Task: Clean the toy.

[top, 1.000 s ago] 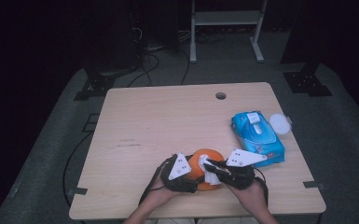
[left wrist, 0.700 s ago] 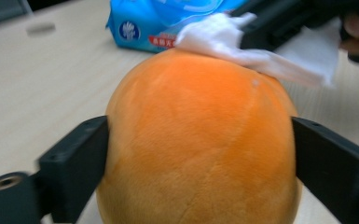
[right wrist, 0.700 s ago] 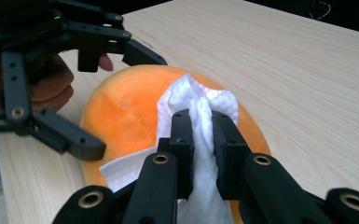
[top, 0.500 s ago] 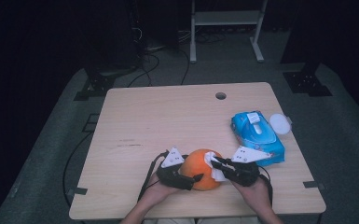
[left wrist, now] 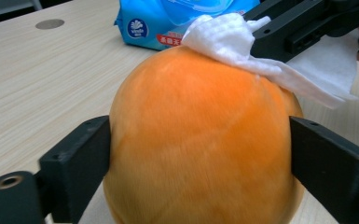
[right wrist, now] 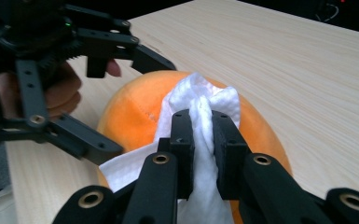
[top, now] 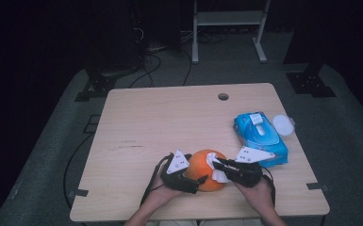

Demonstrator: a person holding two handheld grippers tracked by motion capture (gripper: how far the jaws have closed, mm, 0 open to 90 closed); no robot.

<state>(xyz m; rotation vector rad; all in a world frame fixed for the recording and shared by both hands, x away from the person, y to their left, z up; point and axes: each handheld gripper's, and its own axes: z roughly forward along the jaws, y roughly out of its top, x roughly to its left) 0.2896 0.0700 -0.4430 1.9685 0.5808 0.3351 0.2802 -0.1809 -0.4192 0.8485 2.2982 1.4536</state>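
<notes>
left tool: jaws just been opening, straddling orange ball, pads at its sides | right tool: clamped on white wipe atop ball | ball near worktop front edge, between both tools

Orange ball between tool jaws, wipe atop

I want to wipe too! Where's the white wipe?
In the high view, the crumpled white wipe lies on the round orange fruit, near the table's front edge.
</notes>
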